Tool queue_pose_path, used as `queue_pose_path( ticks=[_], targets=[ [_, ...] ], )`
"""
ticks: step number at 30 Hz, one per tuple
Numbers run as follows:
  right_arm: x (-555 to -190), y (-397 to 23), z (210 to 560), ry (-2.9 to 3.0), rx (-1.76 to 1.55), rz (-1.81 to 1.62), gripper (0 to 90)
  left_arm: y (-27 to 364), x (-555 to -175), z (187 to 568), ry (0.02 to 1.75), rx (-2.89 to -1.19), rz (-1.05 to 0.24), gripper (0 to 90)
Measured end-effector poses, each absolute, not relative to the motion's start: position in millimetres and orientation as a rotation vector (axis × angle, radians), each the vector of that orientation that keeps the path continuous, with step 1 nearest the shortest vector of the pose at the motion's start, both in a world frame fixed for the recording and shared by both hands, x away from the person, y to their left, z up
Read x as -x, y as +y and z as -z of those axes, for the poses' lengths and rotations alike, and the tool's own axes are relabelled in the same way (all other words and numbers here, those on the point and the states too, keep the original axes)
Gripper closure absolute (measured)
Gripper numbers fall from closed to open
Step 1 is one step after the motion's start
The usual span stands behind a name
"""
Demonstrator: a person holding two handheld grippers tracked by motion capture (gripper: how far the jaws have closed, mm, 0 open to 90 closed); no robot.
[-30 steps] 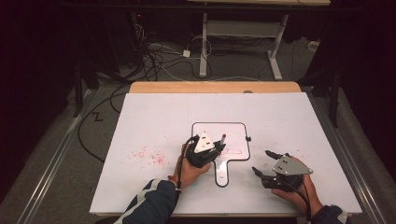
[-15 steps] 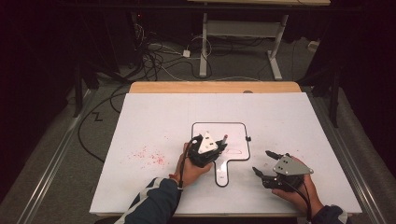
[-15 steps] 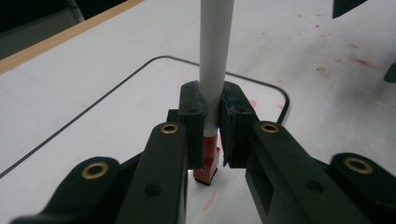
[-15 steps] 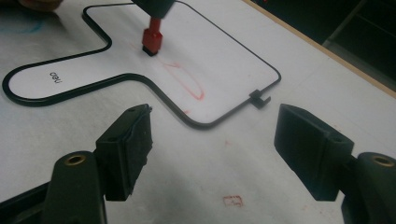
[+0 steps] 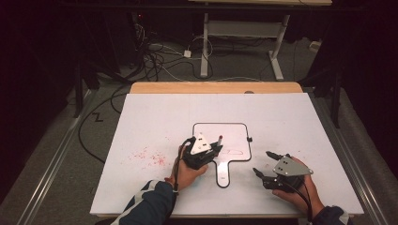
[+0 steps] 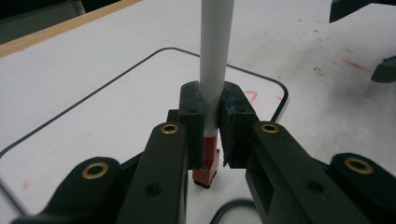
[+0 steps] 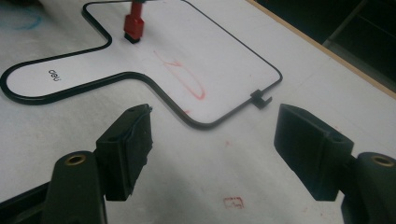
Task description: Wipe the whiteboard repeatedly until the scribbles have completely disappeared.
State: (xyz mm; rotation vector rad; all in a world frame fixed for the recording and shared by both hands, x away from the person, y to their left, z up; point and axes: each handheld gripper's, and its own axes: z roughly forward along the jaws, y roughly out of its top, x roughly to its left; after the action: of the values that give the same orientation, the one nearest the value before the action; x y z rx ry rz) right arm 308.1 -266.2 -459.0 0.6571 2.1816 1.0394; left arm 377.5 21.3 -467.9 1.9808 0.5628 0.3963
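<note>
White table: marker clamped between left fingers.

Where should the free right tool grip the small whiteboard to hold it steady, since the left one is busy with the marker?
Probably the whiteboard's handle tab: it juts toward the person, narrow enough for the open right tool to straddle from the near right side. It lies flat, so the jaws must close across its edges, clear of the marker in the left tool.
</note>
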Motion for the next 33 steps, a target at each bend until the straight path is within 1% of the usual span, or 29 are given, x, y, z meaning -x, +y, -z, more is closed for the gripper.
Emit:
queue_pose_path(
  ticks=[3,9,13,18,28,33],
  targets=[
    [-308.1,-266.8,459.2,2.184,-0.659,-1.038,28.3,5.1,-382.3,467.9,0.562,-1.974,-0.381,78.9],
    [-308.3,-269.9,458.9,2.185,-0.658,-1.04,28.4,-30.3,-385.7,464.0,0.507,-2.015,-0.389,78.9],
    [-308.2,-271.1,457.4,2.175,-0.66,-1.043,28.3,-42.6,-389.0,463.0,0.491,-2.025,-0.387,78.9],
    [-309.2,-274.1,457.4,2.169,-0.675,-1.043,28.4,-33.7,-390.8,462.4,0.504,-2.03,-0.379,78.9],
    [-309.5,-273.0,457.3,2.169,-0.671,-1.034,28.4,20.5,-387.9,464.7,0.578,-2.011,-0.401,78.9],
    [-309.8,-271.8,457.8,2.172,-0.669,-1.031,28.4,24.4,-388.4,465.5,0.601,-2.0,-0.403,78.9]
  ],
)
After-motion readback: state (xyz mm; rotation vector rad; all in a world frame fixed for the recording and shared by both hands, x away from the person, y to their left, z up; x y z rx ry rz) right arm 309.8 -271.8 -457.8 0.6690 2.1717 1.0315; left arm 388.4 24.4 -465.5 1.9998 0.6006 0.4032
